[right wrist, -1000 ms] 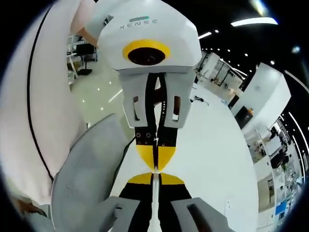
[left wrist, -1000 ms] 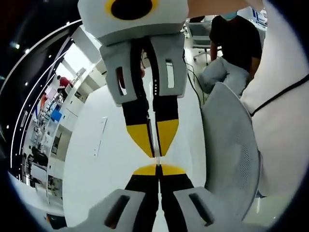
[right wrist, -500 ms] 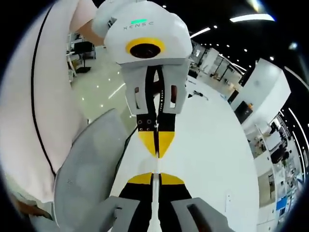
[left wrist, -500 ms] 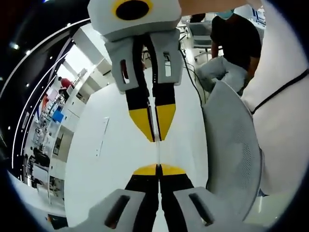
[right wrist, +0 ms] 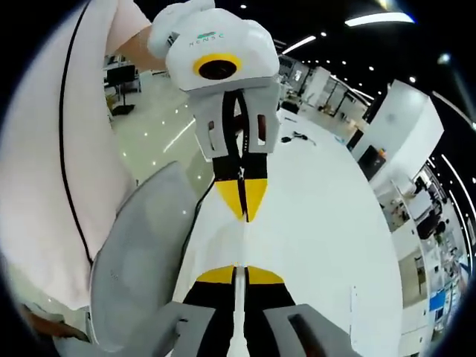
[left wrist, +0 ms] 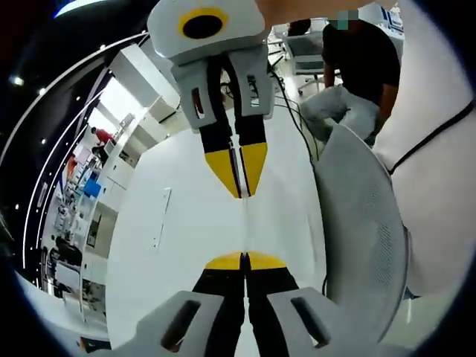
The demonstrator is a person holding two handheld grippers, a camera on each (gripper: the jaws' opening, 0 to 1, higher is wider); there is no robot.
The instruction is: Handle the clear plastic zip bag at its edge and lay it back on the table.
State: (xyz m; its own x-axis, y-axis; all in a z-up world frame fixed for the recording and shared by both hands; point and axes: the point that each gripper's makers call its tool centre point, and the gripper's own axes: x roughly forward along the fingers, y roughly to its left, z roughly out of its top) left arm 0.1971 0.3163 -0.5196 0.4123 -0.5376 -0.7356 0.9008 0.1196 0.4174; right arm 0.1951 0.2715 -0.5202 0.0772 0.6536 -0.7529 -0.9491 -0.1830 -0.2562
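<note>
The clear plastic zip bag (left wrist: pixel 244 223) is seen edge-on as a thin pale strip stretched between two facing grippers above the white table (left wrist: pixel 171 245). In the left gripper view my left gripper (left wrist: pixel 244 257) is shut on its near edge. The right gripper (left wrist: pixel 242 193) reaches down from the top and pinches the far edge. The right gripper view mirrors this: my right gripper (right wrist: pixel 238 269) is shut on the bag (right wrist: pixel 242 244), and the left gripper (right wrist: pixel 244 219) holds the opposite end. Most of the bag's film is too thin to make out.
A grey mesh chair back (left wrist: pixel 357 238) (right wrist: pixel 141 253) stands at the table's side. The person's pale top with a black cord (left wrist: pixel 439 186) (right wrist: pixel 44 149) is just beyond it. Another person in black (left wrist: pixel 364 59) sits further off. A cable (right wrist: pixel 301 136) lies on the far table (right wrist: pixel 320 223).
The two grippers have drawn apart, both still shut on the bag. The gap between their yellow tips has widened and a longer strip of bag shows between them.
</note>
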